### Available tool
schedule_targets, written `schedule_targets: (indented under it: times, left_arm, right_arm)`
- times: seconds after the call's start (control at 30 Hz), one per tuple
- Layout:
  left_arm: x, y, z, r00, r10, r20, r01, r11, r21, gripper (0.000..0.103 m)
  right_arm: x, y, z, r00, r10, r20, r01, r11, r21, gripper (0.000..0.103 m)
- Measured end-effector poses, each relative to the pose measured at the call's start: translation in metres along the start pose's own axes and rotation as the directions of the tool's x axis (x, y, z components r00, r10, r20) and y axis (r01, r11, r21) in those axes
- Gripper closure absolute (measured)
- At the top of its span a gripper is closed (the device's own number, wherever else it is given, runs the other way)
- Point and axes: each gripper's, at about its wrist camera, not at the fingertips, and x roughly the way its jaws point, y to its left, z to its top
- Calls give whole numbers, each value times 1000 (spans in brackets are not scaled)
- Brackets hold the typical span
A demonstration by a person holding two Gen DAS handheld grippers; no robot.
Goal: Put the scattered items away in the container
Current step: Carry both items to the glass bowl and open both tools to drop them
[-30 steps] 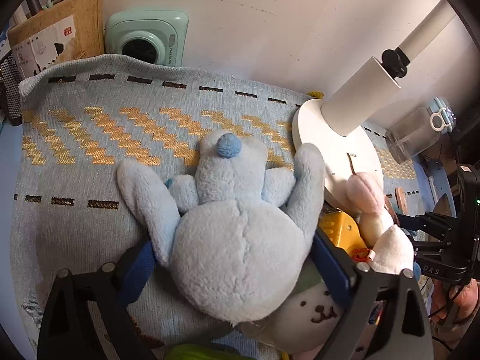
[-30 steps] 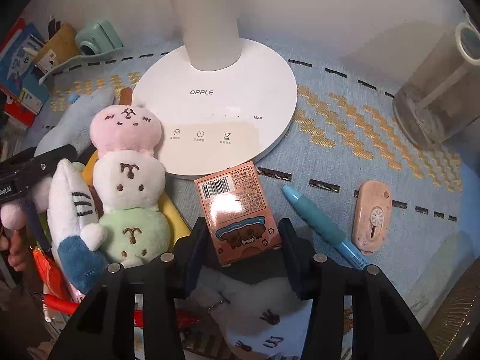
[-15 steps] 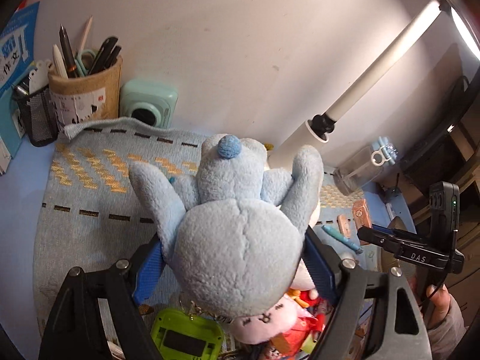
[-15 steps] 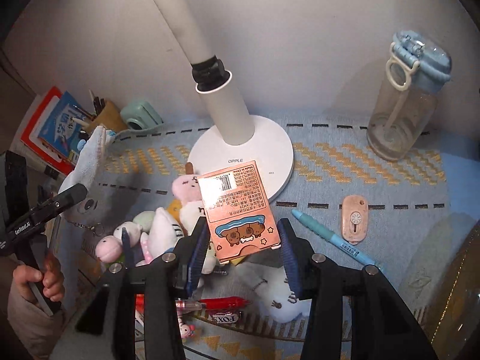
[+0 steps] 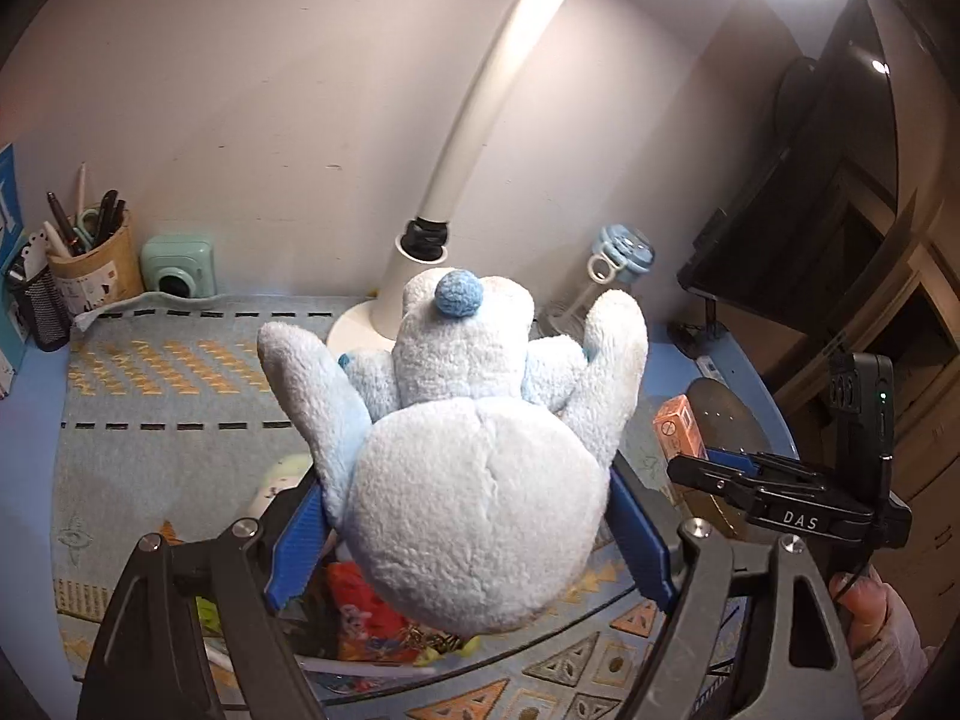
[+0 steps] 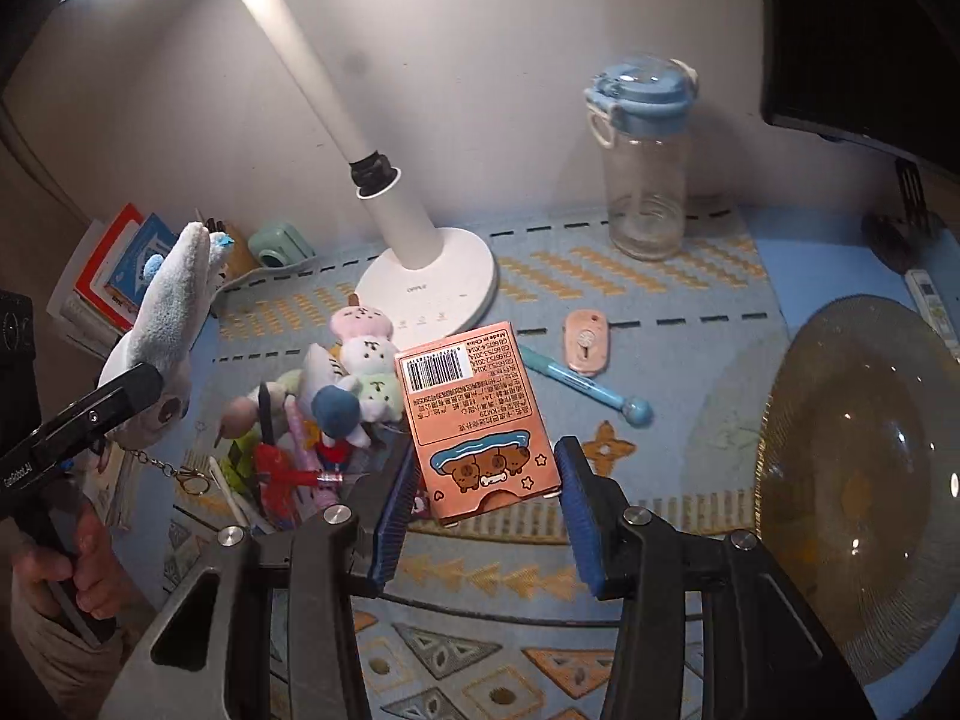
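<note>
My left gripper point(image 5: 468, 534) fingers clench the blue plush toy point(image 5: 474, 462); my right gripper point(image 6: 480, 510) fingers grip the pink card box point(image 6: 477, 420), both above the table point(image 6: 678, 306).

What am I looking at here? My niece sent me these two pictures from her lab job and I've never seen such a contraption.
There is no robot: a person holds a handheld two-finger gripper in each hand, each with a wide-angle camera looking along its fingers. One picture comes from the left gripper, which clamps a pale blue plush toy. The other comes from the right gripper, which holds a pink card box. Below lies a patterned mat with a white desk lamp, a clear bottle, a blue pen, a heap of small plush toys and a glass bowl.
</note>
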Motion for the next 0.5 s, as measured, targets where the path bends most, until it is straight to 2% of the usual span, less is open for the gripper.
schedule_targets:
  times: [0.3, 0.5]
  left_arm:
    - [56, -115, -13, 990, -113, -89, 122, 988, 99, 22]
    - [101, -199, -21, 970, -183, -161, 210, 962, 173, 22]
  right_arm:
    - [-57, -101, -22, 995, -96, 26, 93, 991, 94, 57]
    - [-73, -174, -37, 986, -165, -31, 168, 970, 175, 57]
